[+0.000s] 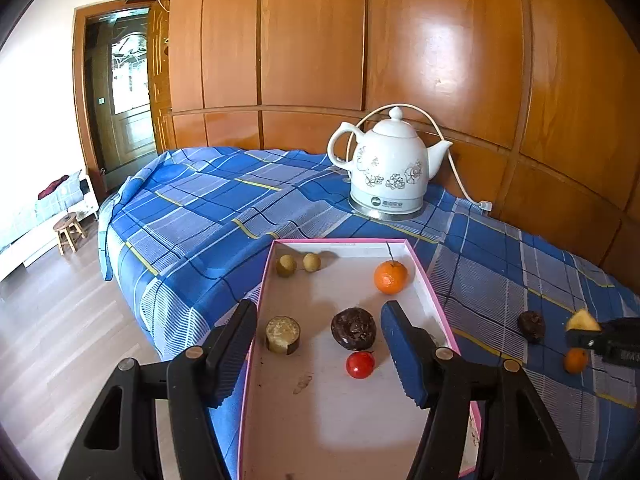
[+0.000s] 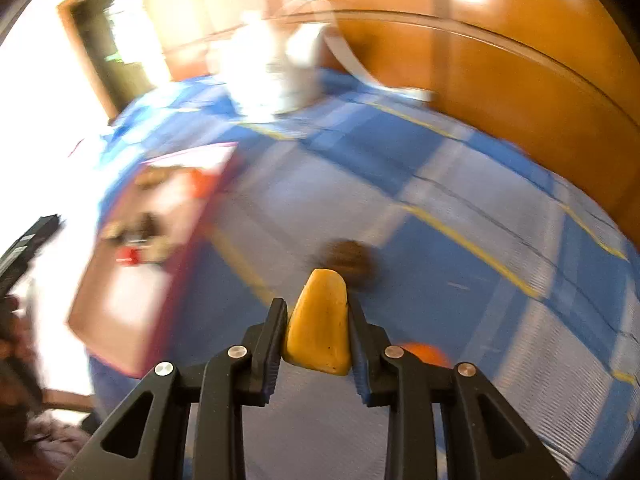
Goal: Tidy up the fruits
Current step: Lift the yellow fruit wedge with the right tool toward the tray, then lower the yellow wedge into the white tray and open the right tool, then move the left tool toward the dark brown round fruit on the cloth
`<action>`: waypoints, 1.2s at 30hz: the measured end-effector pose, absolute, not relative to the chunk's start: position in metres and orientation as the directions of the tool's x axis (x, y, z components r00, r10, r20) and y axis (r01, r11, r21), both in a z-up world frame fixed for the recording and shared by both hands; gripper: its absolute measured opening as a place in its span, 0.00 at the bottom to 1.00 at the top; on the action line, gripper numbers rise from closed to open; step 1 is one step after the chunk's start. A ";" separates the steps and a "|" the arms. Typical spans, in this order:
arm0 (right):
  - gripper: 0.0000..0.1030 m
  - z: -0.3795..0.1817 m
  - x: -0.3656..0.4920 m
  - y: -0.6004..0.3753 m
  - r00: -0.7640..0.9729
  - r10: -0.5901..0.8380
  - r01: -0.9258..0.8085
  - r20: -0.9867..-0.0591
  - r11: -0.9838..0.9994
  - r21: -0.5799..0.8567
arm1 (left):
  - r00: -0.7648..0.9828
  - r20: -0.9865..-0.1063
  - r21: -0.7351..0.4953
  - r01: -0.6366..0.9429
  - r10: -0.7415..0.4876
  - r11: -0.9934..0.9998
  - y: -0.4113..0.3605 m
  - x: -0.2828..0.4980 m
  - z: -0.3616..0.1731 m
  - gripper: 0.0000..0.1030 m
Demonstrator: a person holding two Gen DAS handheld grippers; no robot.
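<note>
A shallow white cardboard tray with a pink rim (image 1: 434, 308) is seen lying on a surface covered with a blue, white and yellow checked cloth (image 1: 208, 208); everything else is placed relative to this tray. Inside it, two small tan round fruits (image 1: 286, 266) are set side by side near the far left corner, and a stemmed orange mandarin (image 1: 390, 277) lies near the far right wall. Nearer the middle, a short yellowish cylindrical cut piece with a dark rind (image 1: 283, 334) is found by the left wall, a wrinkled dark brown-purple fruit (image 1: 353, 328) at the centre, and a small red tomato-like fruit (image 1: 360, 365) just in front of it, close to touching.

The left tool (image 1: 320, 344) is held above the near part of the tray, its jaws parted about halfway with nothing gripped between them.

To the right of the tray, on the cloth, a second wrinkled dark fruit (image 1: 531, 326) and a second small orange fruit (image 1: 575, 360) are seen well apart from the rim. There too the right tool (image 2: 318, 328) is closed tight on a yellow wedge-shaped piece of fruit (image 2: 320, 328), which is pinched between both pads and stands out past the tips.

Beyond the tray's far edge, a white ceramic electric kettle with a grey flower print (image 1: 386, 168) is set on its base, before a polished wooden panelled wall (image 1: 440, 60).
</note>
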State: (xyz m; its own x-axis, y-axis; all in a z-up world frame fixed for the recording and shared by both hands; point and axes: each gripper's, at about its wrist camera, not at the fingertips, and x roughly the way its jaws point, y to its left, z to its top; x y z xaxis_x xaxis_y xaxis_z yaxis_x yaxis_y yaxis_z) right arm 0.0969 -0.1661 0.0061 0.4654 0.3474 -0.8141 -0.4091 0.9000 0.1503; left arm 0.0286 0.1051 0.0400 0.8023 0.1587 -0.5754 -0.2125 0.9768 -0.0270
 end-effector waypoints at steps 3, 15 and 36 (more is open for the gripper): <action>0.29 0.008 0.096 -0.121 0.394 0.443 -0.505 -0.806 0.837 0.213 | 0.800 -0.577 -0.034 -0.225 0.165 0.974 0.110 0.028 0.040 0.65; 0.33 -0.035 0.117 0.008 0.193 0.511 -0.598 -0.838 0.738 0.313 | 0.795 -0.566 -0.016 -0.276 0.219 0.961 0.130 0.018 0.040 0.65; 0.34 0.010 0.094 -0.082 0.445 0.443 -0.489 -0.778 0.848 0.203 | 0.796 -0.590 -0.011 -0.175 0.135 0.985 0.100 0.021 0.034 0.65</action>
State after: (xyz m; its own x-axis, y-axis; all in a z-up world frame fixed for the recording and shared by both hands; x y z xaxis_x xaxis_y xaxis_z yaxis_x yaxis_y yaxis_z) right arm 0.0938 -0.0819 0.0099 0.4452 0.4435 -0.7779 -0.4894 0.8480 0.2034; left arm 0.0207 0.0998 0.0336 0.7959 0.1348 -0.5902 -0.1749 0.9845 -0.0110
